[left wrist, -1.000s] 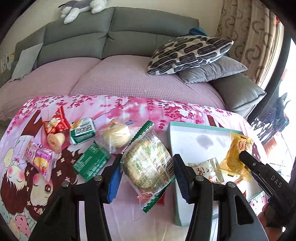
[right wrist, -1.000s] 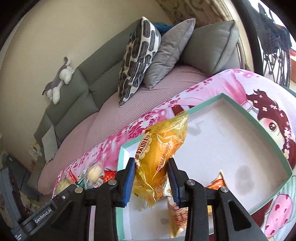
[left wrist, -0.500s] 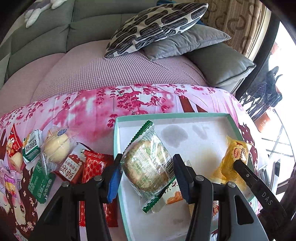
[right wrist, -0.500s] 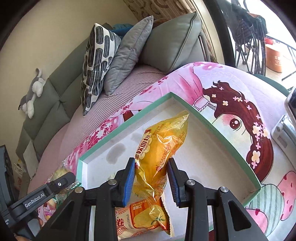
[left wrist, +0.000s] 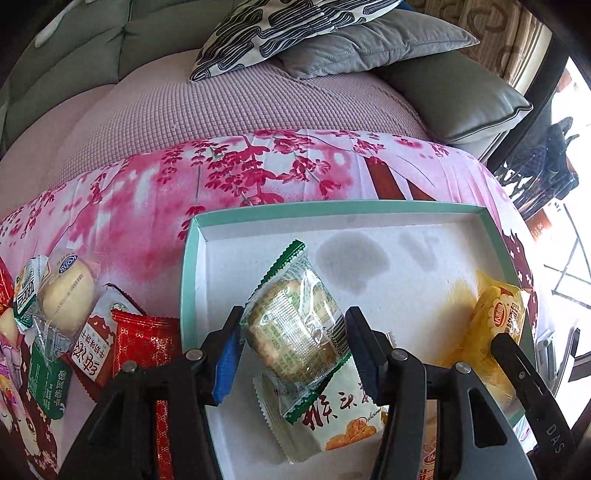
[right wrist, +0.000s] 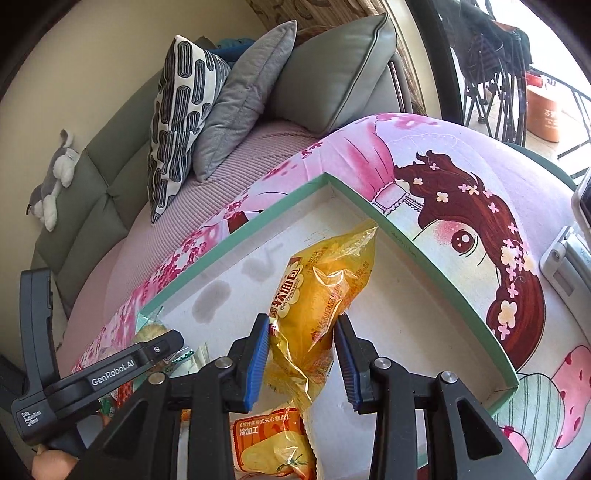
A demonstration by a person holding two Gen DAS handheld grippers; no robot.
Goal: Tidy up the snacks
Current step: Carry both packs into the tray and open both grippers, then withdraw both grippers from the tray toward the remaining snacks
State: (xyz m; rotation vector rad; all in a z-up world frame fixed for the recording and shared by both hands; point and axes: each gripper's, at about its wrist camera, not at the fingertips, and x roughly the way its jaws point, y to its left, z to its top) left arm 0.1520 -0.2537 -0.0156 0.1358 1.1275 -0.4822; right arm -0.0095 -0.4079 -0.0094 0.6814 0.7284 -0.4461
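Note:
My left gripper (left wrist: 293, 354) is shut on a clear, green-edged packet with a round cake (left wrist: 295, 325). It holds the packet low over the near left part of the teal-rimmed white tray (left wrist: 332, 206). My right gripper (right wrist: 301, 350) grips a yellow bread packet (right wrist: 317, 291) standing on end inside the tray (right wrist: 236, 240), toward its right side. Its jaws are opening, and the pads still touch the wrapper. A white packet with red writing (left wrist: 332, 417) and an orange one (right wrist: 273, 443) lie on the tray floor beneath the grippers.
Loose snacks lie on the pink cloth left of the tray: a red packet (left wrist: 144, 339), a clear bun packet (left wrist: 66, 295) and a green packet (left wrist: 48, 376). A sofa with cushions (left wrist: 295, 22) stands behind. A white device (right wrist: 569, 258) sits right of the tray.
My left gripper carried the cake packet rightward from over the loose snacks to low over the tray. The right gripper sank with the yellow packet further into the tray.

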